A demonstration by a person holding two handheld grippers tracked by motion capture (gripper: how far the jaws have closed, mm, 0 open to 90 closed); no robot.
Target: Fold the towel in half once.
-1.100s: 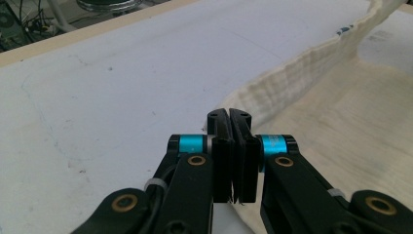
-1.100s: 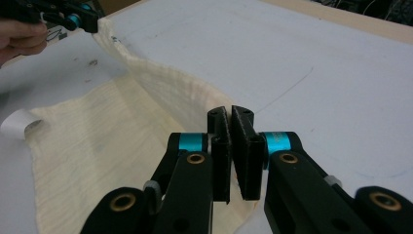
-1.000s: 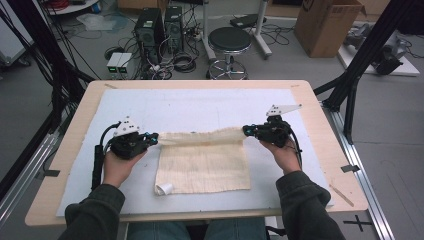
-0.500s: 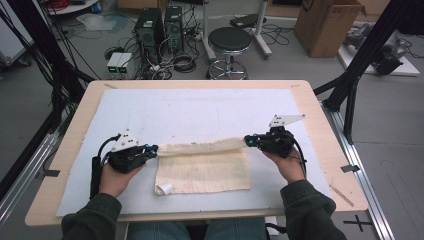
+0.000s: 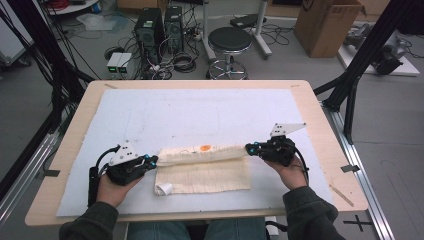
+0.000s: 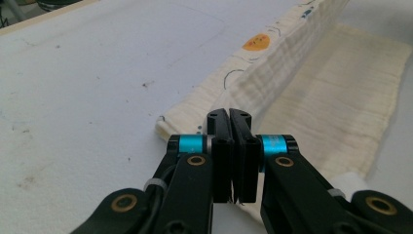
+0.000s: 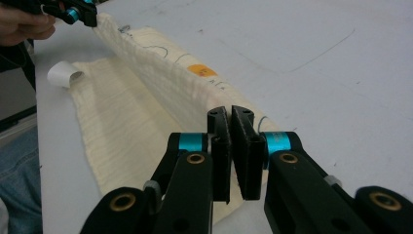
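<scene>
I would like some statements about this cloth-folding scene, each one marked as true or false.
1. Both grippers are shut on the cloth. True: the left gripper pinches one end of the raised fold and the right gripper pinches the other.
2. The cloth lies fully flat on the table. False: its far edge is lifted into a ridge between the grippers, while the near part lies flat.
3. An orange spot shows on the lifted part. True.
4. The cloth is dark blue. False: it is cream coloured.
5. A round stool stands on the floor beyond the table. True.
6. The table top carries a red cover. False: the cover is white.
</scene>
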